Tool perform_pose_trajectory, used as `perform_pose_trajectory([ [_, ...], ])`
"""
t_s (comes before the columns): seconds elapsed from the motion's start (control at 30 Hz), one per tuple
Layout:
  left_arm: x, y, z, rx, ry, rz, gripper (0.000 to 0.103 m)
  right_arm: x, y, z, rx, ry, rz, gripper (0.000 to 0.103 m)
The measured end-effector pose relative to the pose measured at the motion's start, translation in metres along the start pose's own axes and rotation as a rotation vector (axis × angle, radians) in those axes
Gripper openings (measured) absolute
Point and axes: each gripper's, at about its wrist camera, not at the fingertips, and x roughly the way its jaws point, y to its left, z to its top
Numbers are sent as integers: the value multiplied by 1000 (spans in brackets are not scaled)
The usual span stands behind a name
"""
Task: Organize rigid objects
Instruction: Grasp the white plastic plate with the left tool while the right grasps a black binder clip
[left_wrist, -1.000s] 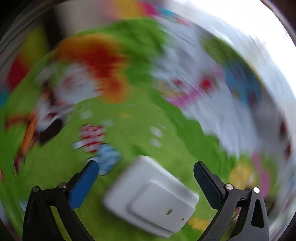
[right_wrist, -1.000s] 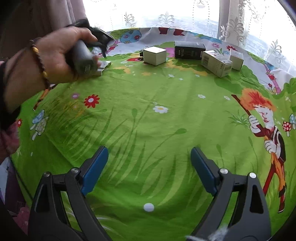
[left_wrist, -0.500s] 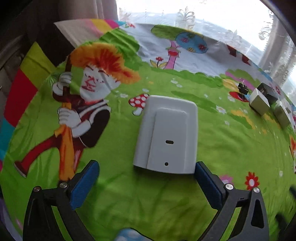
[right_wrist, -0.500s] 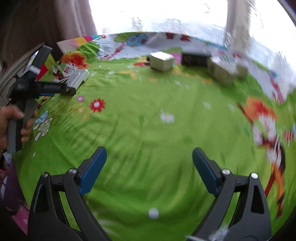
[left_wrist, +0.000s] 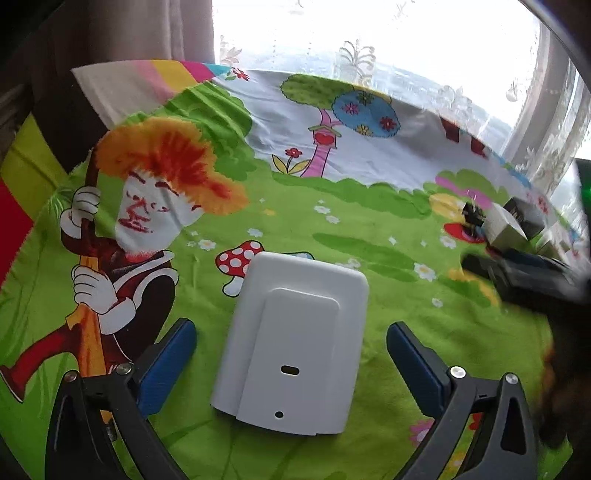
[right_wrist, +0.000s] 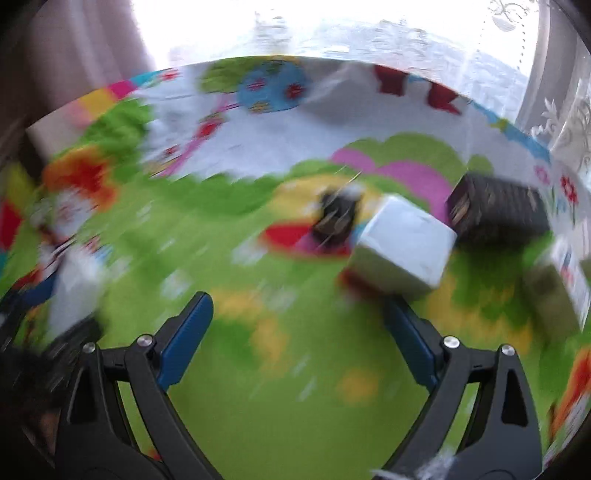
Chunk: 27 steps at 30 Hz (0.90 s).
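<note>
A flat white plastic device (left_wrist: 295, 343) lies on the green cartoon cloth, between the open jaws of my left gripper (left_wrist: 291, 343), which does not touch it. My right gripper (right_wrist: 299, 325) is open and empty, low over the cloth; its view is blurred. A white cube box (right_wrist: 402, 247) lies just ahead of its right finger. A black box (right_wrist: 498, 210) and a small black object (right_wrist: 336, 218) sit behind it. The white box (left_wrist: 502, 225) and black box (left_wrist: 528, 214) also show far right in the left wrist view.
The right gripper's dark body (left_wrist: 524, 277) enters the left wrist view at the right edge. Another box (right_wrist: 565, 291) lies at the right in the right wrist view. Curtains and a bright window stand behind the table's far edge (left_wrist: 332, 77).
My left gripper has moved forward so the white device now lies between its jaws. My right gripper has swung fast towards the boxes at the back, and the white cube box is now close.
</note>
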Motion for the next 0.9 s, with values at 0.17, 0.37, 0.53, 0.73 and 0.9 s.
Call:
perform_pose_trajectory([
  [0.17,9,10,3,-98,-48,-68,103,15,-50,30,215,-32,7,95],
  [0.37,13,5,6,-90,-46,-53,103,27,-20,39,103,-18,-73,91],
  [0.53,11,10,4,-108,-59,-88,103,8,-12,22,66,-14,-80,74],
  [0.73,12,3,4,-74,-43,-52,103,-46,-40,-44,19,-46,98,75],
  [0.9,14,-1,5,-48,-33,-31,103,-82,-84,-87,92,4,-35,95],
])
